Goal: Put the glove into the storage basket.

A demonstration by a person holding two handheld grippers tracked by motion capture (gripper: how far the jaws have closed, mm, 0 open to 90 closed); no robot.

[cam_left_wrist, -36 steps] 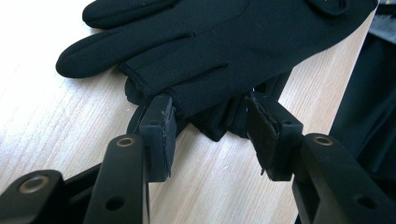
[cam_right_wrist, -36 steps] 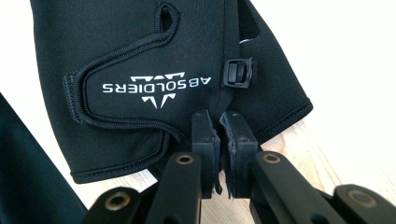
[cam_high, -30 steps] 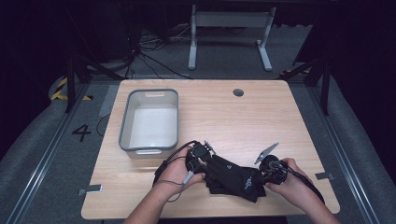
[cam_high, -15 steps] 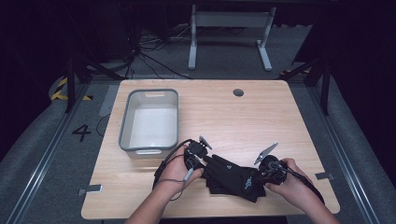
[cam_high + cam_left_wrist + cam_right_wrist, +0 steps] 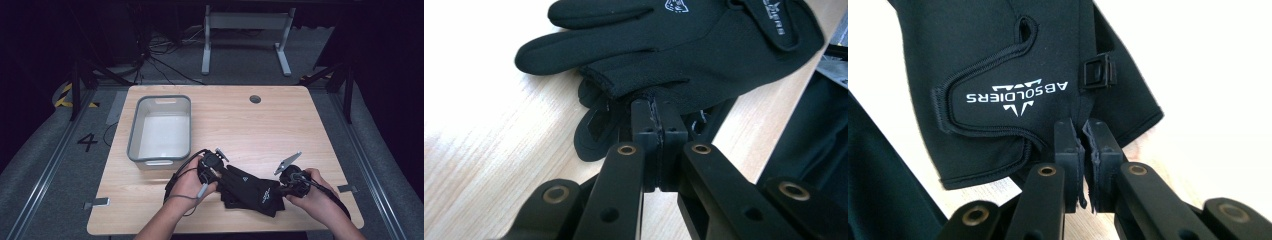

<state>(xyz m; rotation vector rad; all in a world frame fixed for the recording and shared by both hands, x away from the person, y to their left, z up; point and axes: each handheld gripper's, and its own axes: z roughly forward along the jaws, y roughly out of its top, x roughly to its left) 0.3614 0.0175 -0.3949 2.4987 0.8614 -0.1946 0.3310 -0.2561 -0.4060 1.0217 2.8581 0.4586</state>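
Closing over the last half second, the left gripper now has its jaws pressed together on a fingertip of the upper black glove, where a second ago they stood spread just short of the fabric; both hands have otherwise barely shifted. Seen from the left gripper view, the left gripper pinches the glove's fabric at a fingertip, and a second black glove lies beneath the first, flat on the wooden table. At the opposite end, the right gripper holds the cuff; the right gripper view shows the right gripper with its jaws nearly together, nipping the cuff edge of the glove just beside the strap printed "ABSOLDIERS". From the high view, the gloves lie stretched between the two grippers near the table's front edge, right of centre. An empty grey plastic bin stands well apart toward the left edge. The person's left hand and right hand reach in from the front edge.
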